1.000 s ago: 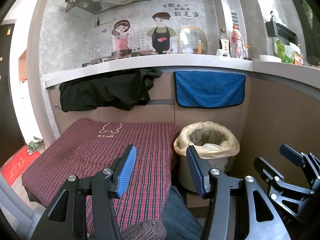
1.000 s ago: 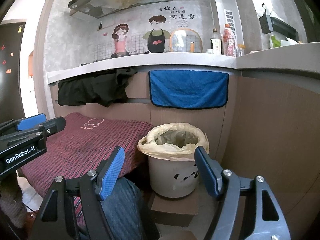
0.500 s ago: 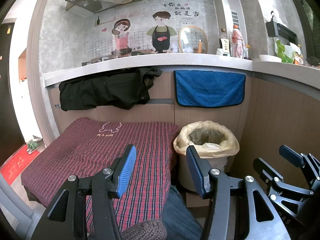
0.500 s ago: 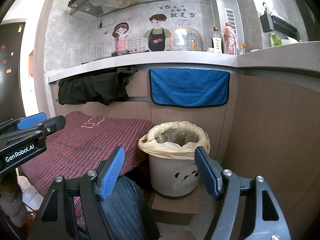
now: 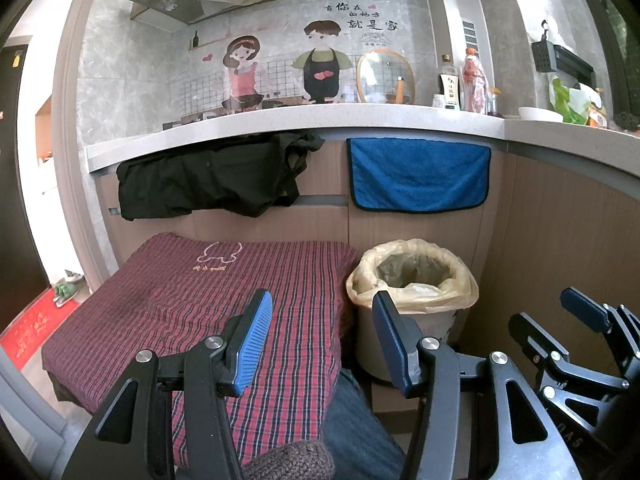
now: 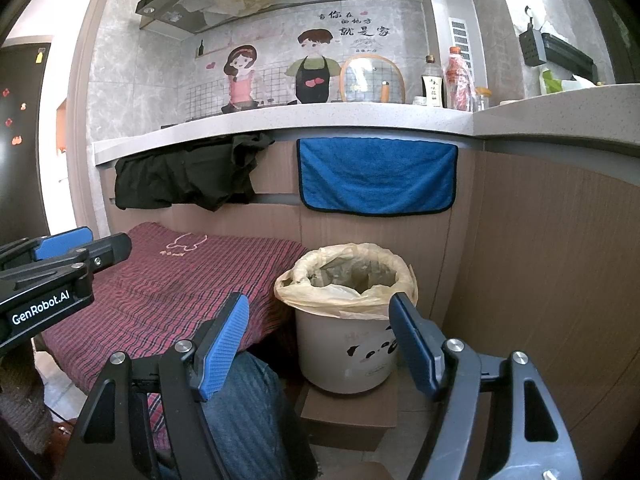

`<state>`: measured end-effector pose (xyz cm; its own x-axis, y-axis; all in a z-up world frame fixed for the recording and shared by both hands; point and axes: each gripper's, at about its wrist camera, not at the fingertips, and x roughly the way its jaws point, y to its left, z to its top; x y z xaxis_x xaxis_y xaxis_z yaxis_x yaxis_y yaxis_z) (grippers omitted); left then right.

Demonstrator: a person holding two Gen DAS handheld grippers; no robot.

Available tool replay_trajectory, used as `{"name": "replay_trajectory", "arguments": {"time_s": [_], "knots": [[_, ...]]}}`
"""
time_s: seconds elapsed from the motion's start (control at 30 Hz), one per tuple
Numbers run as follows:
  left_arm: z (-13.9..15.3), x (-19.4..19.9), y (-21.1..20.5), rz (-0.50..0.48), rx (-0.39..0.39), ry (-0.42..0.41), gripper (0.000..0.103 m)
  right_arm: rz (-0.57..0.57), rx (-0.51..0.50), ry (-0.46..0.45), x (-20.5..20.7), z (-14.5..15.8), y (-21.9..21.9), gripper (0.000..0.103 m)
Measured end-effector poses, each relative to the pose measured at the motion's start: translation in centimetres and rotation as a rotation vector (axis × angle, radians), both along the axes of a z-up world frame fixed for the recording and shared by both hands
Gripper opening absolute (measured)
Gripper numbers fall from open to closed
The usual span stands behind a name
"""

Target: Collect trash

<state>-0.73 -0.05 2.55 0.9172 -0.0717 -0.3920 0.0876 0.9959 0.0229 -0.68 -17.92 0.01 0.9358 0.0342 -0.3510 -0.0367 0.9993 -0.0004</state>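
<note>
Trash itself we cannot spot, so we hold both hand-held grippers, left [image 5: 320, 336] and right [image 6: 320, 340], released and empty, the right nearer the lined bin [image 6: 346, 320] straight ahead beside the plaid-covered desk [image 6: 180, 280].

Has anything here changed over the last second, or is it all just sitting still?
Almost nothing. The right gripper dipped very slightly, so the trash bin sits a touch higher in its view. Nothing was grabbed or released. The left gripper and the right one both stayed open and empty, and the bin, plaid cloth and blue towel did not move.
</note>
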Motion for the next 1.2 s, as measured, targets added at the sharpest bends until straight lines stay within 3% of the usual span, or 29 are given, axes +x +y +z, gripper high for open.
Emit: {"name": "replay_trajectory", "arguments": {"time_s": [1.2], "knots": [[-0.79,0.30,0.27,-0.018,-0.006,0.034,0.053,-0.011,0.001,-0.001,-0.14,-0.09,-0.90,0.070]]}}
